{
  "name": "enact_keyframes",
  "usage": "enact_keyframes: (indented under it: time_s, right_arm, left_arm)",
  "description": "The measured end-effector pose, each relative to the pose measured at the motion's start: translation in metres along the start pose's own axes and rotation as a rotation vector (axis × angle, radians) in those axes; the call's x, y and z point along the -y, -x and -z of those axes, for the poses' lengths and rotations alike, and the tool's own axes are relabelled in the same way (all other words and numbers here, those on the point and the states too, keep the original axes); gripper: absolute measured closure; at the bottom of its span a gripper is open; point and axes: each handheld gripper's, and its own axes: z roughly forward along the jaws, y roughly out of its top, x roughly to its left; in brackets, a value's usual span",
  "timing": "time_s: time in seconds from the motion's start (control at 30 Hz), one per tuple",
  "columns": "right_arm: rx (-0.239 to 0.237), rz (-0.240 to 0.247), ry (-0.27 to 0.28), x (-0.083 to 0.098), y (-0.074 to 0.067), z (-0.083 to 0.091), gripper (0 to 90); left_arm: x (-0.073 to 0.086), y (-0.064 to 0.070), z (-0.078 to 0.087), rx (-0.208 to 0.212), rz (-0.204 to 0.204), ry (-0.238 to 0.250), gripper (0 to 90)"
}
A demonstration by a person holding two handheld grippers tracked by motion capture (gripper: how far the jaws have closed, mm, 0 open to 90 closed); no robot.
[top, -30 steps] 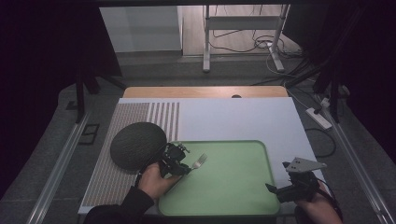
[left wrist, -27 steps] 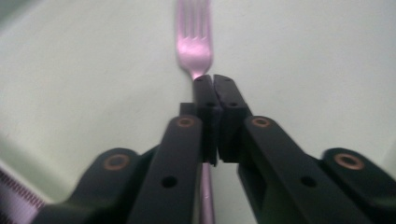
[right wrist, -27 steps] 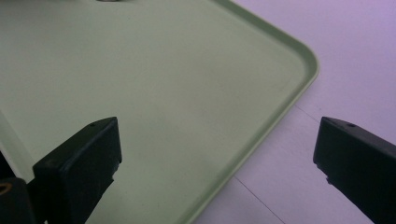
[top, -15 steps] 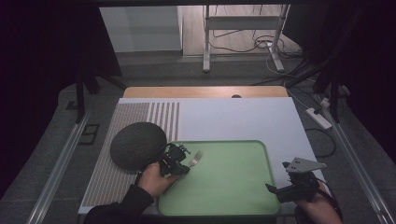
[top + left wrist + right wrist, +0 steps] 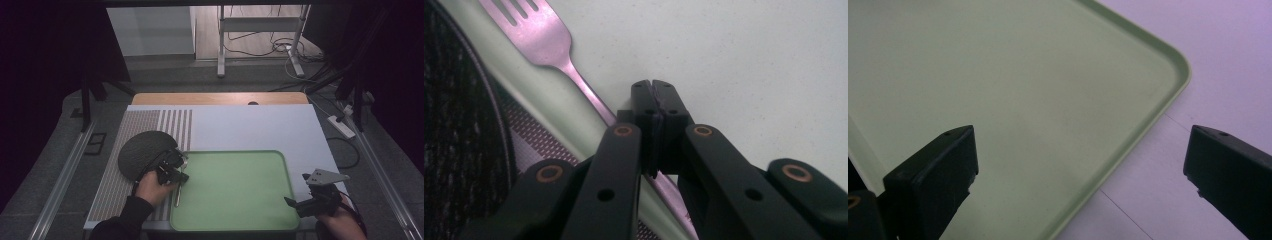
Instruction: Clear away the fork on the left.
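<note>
Two grippers work at a green tray [image 5: 235, 210]; the left gripper [image 5: 172, 167], at the tray's 9 o'clock edge, has its jaws clenched on the handle of a fork [image 5: 551, 47], whose tines point toward 11 o'clock in the left gripper view, lying over the tray rim beside a dark round mat [image 5: 142, 152]; the right gripper [image 5: 312, 200], at the tray's 4 o'clock corner, is spread wide, grasping nothing.
</note>
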Motion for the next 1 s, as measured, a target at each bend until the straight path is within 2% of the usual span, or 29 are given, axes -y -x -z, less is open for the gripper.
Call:
enact_keyframes:
  time_s: [0.13, 0.27, 0.33, 0.47, 0.5, 0.53, 0.6, 0.67, 0.83, 0.93, 1.0]
  right_arm:
    - [0.0, 0.002, -0.001, 0.0, 0.0, 0.0, 1.3]
    - [0.001, 0.002, -0.001, 0.0, 0.0, 0.0, 1.3]
    - [0.001, 0.002, -0.001, 0.0, 0.0, 0.0, 1.3]
    - [0.0, 0.001, 0.0, 0.0, 0.0, 0.0, 1.3]
    - [0.0, 0.001, 0.0, 0.0, 0.0, 0.0, 1.3]
    - [0.0, 0.001, 0.0, 0.0, 0.0, 0.0, 1.3]
    - [0.0, 0.001, 0.0, 0.0, 0.0, 0.0, 1.3]
    - [0.0, 0.001, 0.0, 0.0, 0.0, 0.001, 1.3]
    - [0.0, -0.001, 0.001, 0.0, 0.0, 0.001, 1.3]
    - [0.0, -0.001, 0.001, 0.0, 0.0, 0.001, 1.3]
    - [0.0, 0.0, 0.001, 0.0, 0.0, 0.001, 1.3]
  left_arm:
    - [0.0, 0.002, 0.002, 0.015, -0.011, 0.023, 84.2]
    - [0.0, 0.004, 0.007, 0.016, -0.026, 0.068, 75.5]
    - [0.001, 0.003, 0.009, 0.022, -0.05, 0.088, 70.2]
    - [0.004, 0.002, 0.012, 0.006, -0.09, 0.132, 54.4]
    - [0.005, 0.003, 0.013, -0.002, -0.106, 0.158, 51.4]
    - [0.005, 0.002, 0.013, -0.004, -0.113, 0.171, 43.5]
    - [0.006, 0.002, 0.015, 0.008, -0.119, 0.192, 32.5]
    - [0.007, 0.001, 0.017, 0.026, -0.119, 0.216, 25.7]
    - [0.011, -0.003, 0.019, 0.025, -0.104, 0.229, 19.2]
    - [0.015, -0.004, 0.02, 0.017, -0.136, 0.242, 12.3]
    - [0.017, -0.005, 0.021, 0.027, -0.147, 0.248, 7.9]
